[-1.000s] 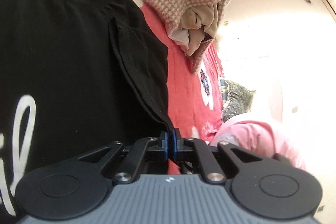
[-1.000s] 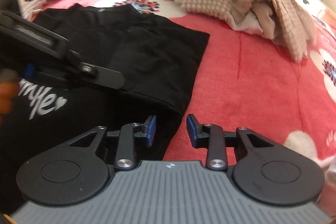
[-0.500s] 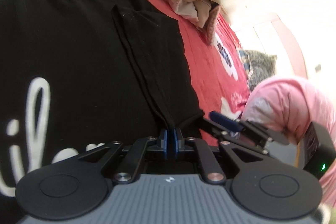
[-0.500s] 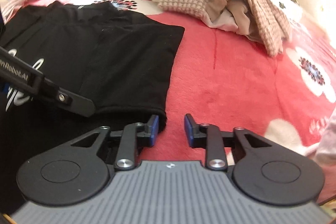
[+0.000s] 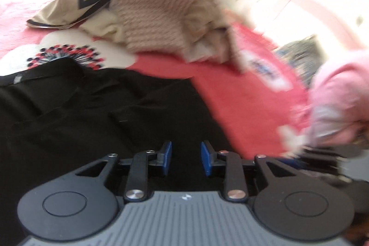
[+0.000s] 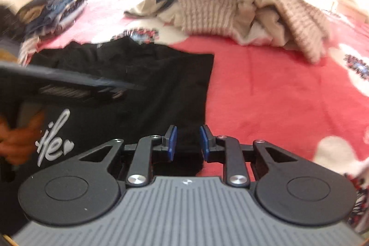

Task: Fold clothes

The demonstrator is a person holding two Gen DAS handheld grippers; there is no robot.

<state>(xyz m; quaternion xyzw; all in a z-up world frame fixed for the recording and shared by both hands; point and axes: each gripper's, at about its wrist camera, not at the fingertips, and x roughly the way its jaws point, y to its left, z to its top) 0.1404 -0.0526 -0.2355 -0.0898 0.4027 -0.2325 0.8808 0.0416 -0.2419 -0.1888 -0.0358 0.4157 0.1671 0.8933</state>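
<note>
The black T-shirt (image 6: 143,75) is laid on the red blanket (image 6: 276,89), its right side doubled inward so that a straight folded edge runs toward the right gripper (image 6: 186,142); white lettering (image 6: 54,137) shows on the uncovered front panel. The right gripper is held with its jaws parted, and the lower corner of the shirt lies between the blue pads, though contact cannot be confirmed. The left gripper (image 5: 185,158) is also spread apart, is positioned low over the black fabric and carries nothing. A heap of loose garments (image 6: 230,6) is seen at the far side of the bed, and a stack of folded clothes (image 6: 50,10) at the far left. Both views are blurred, so fine creases cannot be assessed. The following hazards are judged likely. If the right gripper is closed on a single layer only, the doubled side would be peeled open when lifted. If the corner is gripped too shallowly, the thin cloth may slip out under its own weight. Because the plush blanket offers friction, any dragging of the shirt could bunch the lower layers and skew the fold line. The two tools are operated close together, so a collision or a snag on the hem is possible if they are moved without separation.
</note>
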